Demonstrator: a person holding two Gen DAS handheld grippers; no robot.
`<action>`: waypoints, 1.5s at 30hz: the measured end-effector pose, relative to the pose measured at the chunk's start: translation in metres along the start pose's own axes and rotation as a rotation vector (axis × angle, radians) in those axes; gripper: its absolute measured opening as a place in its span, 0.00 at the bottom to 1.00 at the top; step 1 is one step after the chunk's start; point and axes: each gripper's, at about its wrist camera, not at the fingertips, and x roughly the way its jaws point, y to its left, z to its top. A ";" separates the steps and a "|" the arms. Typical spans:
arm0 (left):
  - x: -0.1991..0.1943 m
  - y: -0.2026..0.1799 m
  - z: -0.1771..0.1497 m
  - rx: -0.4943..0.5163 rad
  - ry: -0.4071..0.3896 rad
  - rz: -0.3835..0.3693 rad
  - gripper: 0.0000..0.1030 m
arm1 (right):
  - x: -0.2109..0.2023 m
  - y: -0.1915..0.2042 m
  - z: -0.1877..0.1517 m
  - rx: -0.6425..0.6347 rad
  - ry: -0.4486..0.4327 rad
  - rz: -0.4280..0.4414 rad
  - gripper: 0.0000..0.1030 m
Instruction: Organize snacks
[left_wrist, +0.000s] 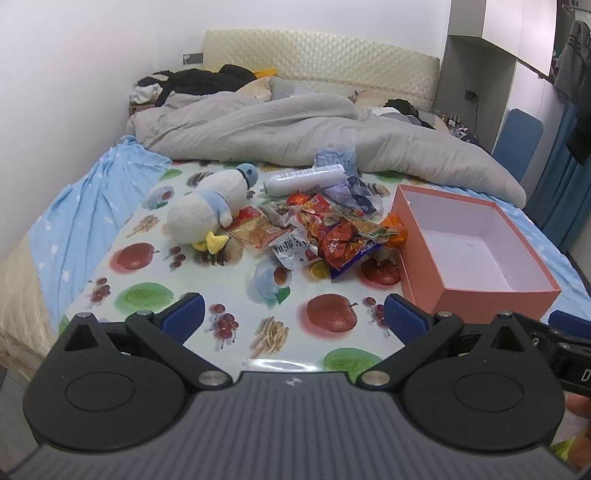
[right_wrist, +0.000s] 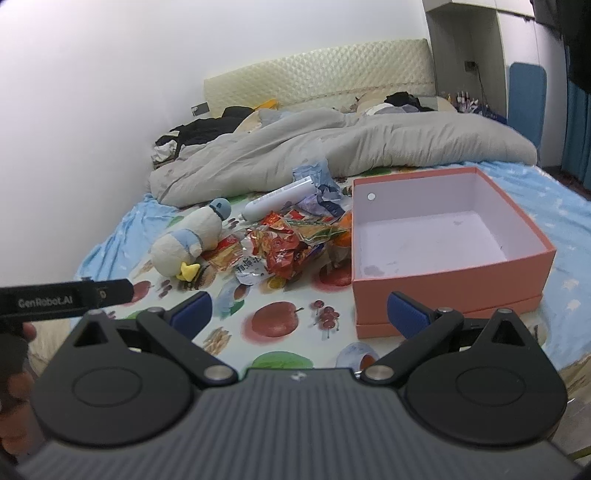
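Snack packets (left_wrist: 325, 232) are lying in a loose heap on the fruit-print cloth (left_wrist: 192, 295) covering the bed, just left of the open pink box (left_wrist: 476, 251), which is standing upright with nothing visible inside it. I am holding my left gripper (left_wrist: 293, 314) above the near edge of the cloth, its blue-padded fingers (left_wrist: 186, 315) spread wide apart and gripping nothing. I am holding my right gripper (right_wrist: 299, 314) likewise, fingers (right_wrist: 410, 314) apart and gripping nothing, with the right one showing in front of the box's near wall (right_wrist: 443, 291). A white plush duck (left_wrist: 207, 210) is lying on its side, touching the left edge of the heap. A white bottle (left_wrist: 303, 179) is lying flat beyond the heap, beside crumpled blue wrapping (left_wrist: 334, 157). A grey duvet (left_wrist: 295, 129) is bunching across the far half of the bed.
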 end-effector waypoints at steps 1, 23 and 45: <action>0.001 0.001 -0.002 -0.002 0.002 -0.006 1.00 | 0.000 0.000 -0.001 -0.006 0.001 0.002 1.00; 0.063 0.018 0.001 -0.005 0.056 -0.017 0.99 | 0.052 0.010 -0.013 -0.083 0.035 0.062 0.75; 0.164 0.052 0.020 -0.122 0.047 -0.076 0.58 | 0.167 0.026 0.013 -0.050 0.105 0.044 0.35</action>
